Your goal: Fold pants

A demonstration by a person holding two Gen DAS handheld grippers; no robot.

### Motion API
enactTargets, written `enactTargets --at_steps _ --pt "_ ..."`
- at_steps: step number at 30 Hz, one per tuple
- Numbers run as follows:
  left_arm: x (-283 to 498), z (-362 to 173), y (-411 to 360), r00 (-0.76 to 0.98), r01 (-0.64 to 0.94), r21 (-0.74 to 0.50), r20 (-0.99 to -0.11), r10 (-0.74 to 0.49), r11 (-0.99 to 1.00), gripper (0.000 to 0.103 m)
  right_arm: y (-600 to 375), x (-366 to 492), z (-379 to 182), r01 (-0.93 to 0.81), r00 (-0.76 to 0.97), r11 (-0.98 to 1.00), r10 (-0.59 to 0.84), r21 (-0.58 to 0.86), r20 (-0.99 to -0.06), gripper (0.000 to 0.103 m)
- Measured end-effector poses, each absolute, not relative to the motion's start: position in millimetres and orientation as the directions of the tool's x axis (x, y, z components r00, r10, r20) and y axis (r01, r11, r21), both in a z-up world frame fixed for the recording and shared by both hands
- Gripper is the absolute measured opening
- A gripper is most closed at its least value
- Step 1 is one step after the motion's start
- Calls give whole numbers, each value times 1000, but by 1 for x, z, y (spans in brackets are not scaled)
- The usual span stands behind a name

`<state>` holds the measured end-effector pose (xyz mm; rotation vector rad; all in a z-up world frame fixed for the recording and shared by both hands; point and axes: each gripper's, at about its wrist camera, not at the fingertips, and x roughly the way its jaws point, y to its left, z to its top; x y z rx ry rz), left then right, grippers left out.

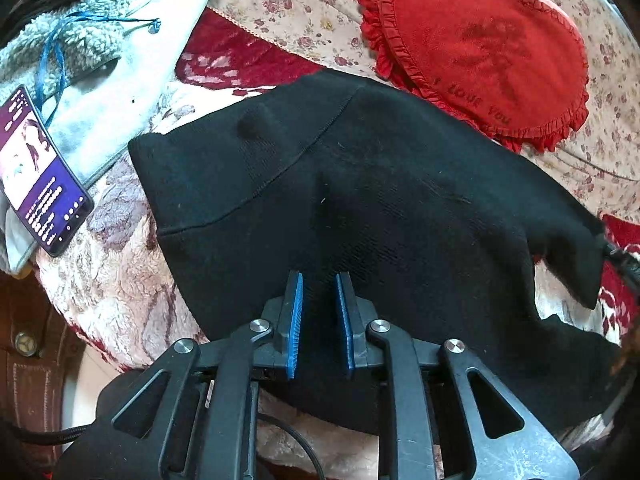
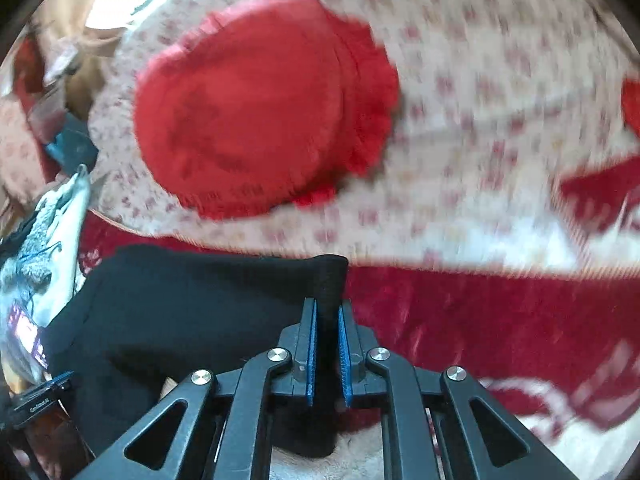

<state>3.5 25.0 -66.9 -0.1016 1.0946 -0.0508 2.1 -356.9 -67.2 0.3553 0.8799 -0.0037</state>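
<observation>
Pants (image 1: 360, 184), spread black on the bed (image 1: 120, 280), are pinched at a ribbed edge by the right tongs (image 2: 328, 312), while the left tongs (image 1: 319, 292), slightly parted, grip nothing, so one-sided pulling could skew the fold.

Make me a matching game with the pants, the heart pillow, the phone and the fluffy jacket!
Things:
1. pants
2. heart pillow
3. phone
4. fluffy jacket

Descriptions:
A. red with a frilly edge
B. screen lit up purple
C. black, pinched in the right tool
D. pale grey with a blue cord

Pairs: 1-C, 2-A, 3-B, 4-D
</observation>
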Motion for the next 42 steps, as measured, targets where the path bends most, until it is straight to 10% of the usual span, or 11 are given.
enactTargets --at_steps 5,17,33,38,42 --pt "9 -58 30 478 -6 -88 -875 -74 996 16 -366 -7 -70 200 639 921 137 335 -757 33" --pt "62 -59 57 492 -80 -80 -870 -30 994 16 -269 35 -17 -195 632 924 374 327 -679 41" --pt "82 -81 71 464 -76 -94 -884 -48 993 16 -171 173 -86 -432 297 835 489 342 -820 42" --pt "83 -81 70 473 -76 -89 -880 -43 993 16 -172 167 -80 -447 338 840 478 309 -811 8" --pt "74 -71 79 483 -93 -112 -874 -53 989 16 -178 145 -45 -461 406 830 513 315 -756 4"
